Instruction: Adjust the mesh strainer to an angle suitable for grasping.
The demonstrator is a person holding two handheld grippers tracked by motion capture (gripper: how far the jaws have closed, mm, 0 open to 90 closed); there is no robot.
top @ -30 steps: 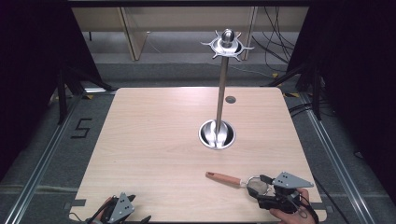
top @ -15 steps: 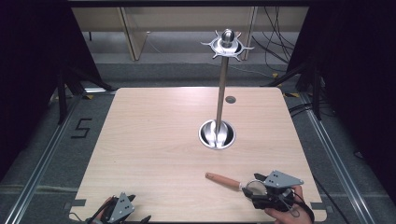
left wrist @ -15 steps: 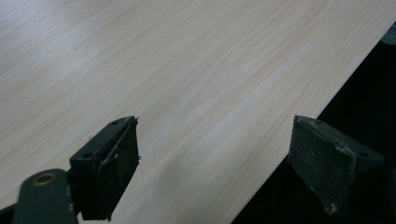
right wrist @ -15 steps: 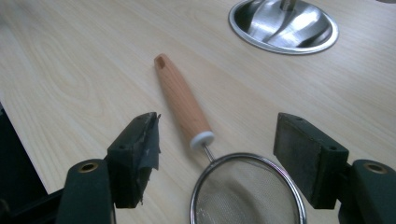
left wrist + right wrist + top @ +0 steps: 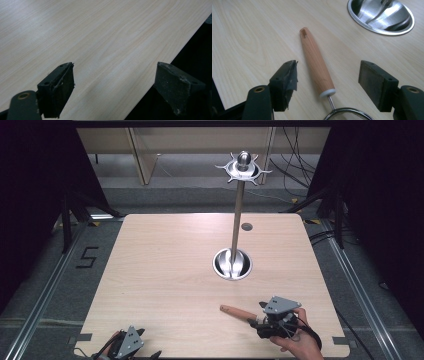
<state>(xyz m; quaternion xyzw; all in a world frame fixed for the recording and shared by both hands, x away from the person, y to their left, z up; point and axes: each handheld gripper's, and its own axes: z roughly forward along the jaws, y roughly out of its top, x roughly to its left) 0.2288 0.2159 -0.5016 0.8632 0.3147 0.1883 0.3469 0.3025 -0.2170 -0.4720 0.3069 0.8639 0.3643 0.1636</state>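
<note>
My right gripper [image 5: 328, 82] stands wide open, its jaws straddling the wooden handle [image 5: 315, 61] of a small strainer [image 5: 347, 115] lying flat on the table [image 5: 242, 37], pads not touching it. I judge I'm lining up to grasp: next I must lower and close squarely on the handle. Beyond it stands the steel rack base [image 5: 382, 17]; my left gripper [image 5: 115, 92] idles open, holding nothing, at the table's near edge.

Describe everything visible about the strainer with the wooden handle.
The strainer lies flat on the light wooden table, near its front right. Its tapered, pale wood handle has a slot at the far end and a white collar, from which a thin metal stem runs to a wire-mesh rim at the picture's edge. It sits between the open, untouching jaws of the right gripper.
</note>
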